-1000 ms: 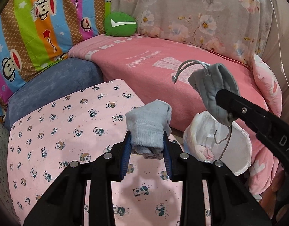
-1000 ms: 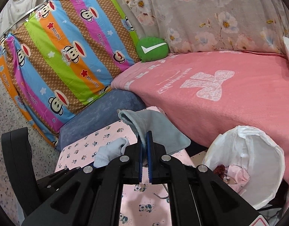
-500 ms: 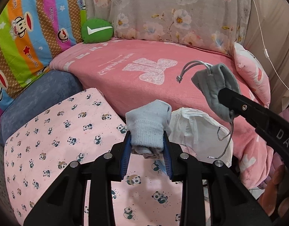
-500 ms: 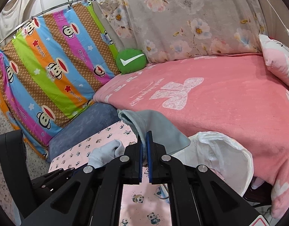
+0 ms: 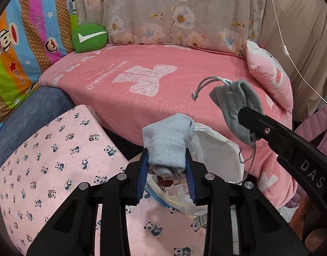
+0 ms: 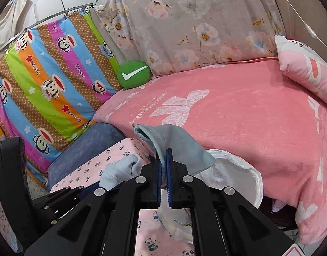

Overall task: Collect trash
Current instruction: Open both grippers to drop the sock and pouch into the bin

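Observation:
My left gripper [image 5: 166, 160] is shut on a light blue sock [image 5: 167, 140] and holds it just above the near rim of a white-lined trash bin [image 5: 219, 155], which has rubbish inside. My right gripper [image 6: 163, 162] is shut on a grey drawstring pouch [image 6: 182, 147]; in the left wrist view the pouch [image 5: 238, 111] hangs above the bin's right side, its cords dangling. In the right wrist view the sock [image 6: 120, 170] shows at the lower left and the bin [image 6: 238, 170] lies below the pouch.
The bin stands between a panda-print pink cushion [image 5: 46, 160] and a pink-blanketed sofa [image 5: 152, 81]. A green check-mark cushion [image 5: 90, 37], a striped monkey-print cover [image 6: 46, 89], a floral cover [image 5: 174, 10] and a pink pillow [image 5: 270, 76] surround it.
Both grippers have moved right, from over the panda cushion to over the trash bin, each still holding its item. The bin now lies directly beneath them.

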### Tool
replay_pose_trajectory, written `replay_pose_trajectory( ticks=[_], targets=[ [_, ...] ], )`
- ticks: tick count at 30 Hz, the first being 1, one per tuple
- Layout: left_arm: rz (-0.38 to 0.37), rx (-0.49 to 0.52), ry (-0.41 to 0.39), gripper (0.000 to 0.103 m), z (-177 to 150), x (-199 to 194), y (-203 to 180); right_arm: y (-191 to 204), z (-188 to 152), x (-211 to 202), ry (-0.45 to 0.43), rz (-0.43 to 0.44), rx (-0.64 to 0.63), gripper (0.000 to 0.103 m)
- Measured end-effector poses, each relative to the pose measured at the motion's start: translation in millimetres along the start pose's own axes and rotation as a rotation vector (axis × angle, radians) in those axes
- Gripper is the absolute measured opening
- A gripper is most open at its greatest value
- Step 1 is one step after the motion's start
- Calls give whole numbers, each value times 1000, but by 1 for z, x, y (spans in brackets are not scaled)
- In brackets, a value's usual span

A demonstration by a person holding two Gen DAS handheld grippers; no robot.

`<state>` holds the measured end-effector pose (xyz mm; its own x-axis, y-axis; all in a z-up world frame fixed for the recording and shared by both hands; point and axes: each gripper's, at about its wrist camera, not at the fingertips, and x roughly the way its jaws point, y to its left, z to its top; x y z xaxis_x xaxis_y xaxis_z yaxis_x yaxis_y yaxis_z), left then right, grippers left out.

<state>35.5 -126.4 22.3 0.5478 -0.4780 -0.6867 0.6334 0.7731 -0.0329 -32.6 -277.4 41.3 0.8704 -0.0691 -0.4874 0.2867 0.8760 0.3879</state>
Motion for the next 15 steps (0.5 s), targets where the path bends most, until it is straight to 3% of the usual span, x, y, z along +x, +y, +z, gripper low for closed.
replay_pose_trajectory(
  ticks=[11,13,15],
  targets=[
    [-23,26,4,41,1,12,-14,-23,2,3,3,-36,9,5],
    [-24,27,-3,48,2,14,-16,-24,2,4,3,-46,8,5],
    [-19,30,-13,62,2,14,-16,-27,3,6,4,-53,10,6]
  ],
)
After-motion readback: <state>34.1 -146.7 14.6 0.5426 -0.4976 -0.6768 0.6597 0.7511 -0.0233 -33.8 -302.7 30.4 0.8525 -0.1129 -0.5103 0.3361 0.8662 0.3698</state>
